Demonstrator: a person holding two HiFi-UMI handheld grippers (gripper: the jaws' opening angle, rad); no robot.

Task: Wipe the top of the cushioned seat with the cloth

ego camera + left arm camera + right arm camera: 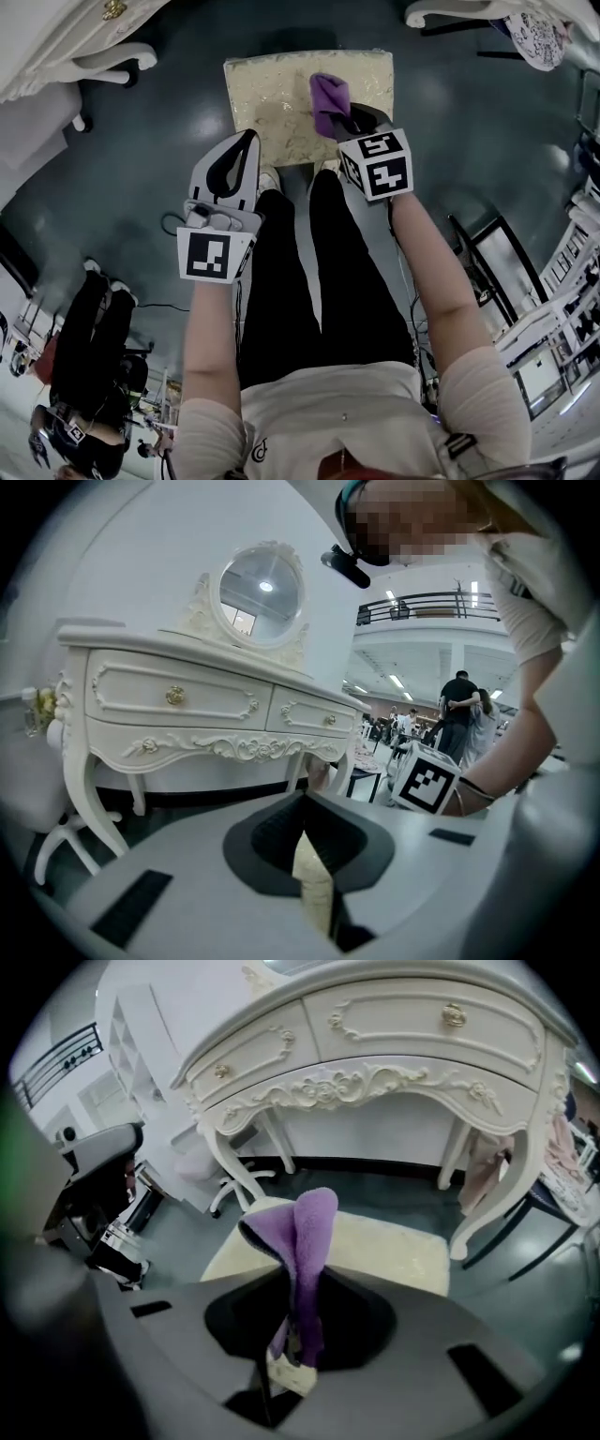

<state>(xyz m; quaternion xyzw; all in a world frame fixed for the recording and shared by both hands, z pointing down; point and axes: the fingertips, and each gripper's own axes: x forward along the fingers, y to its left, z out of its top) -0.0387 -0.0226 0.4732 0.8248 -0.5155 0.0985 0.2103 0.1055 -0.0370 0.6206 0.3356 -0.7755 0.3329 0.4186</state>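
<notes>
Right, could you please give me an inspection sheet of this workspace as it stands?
Surface: cushioned seat, cream patterned top, dark floor around it.
Job's things: purple cloth bunched over the seat's right part.
Clutter: nothing seen on the seat.
Grippers: right gripper shut on the cloth; left gripper shut and empty, at the seat's near left edge.
Cables: thin dark cable loops beside the left gripper.
Surroundings: white dressing table with round mirror beyond the seat; people standing at left.
</notes>
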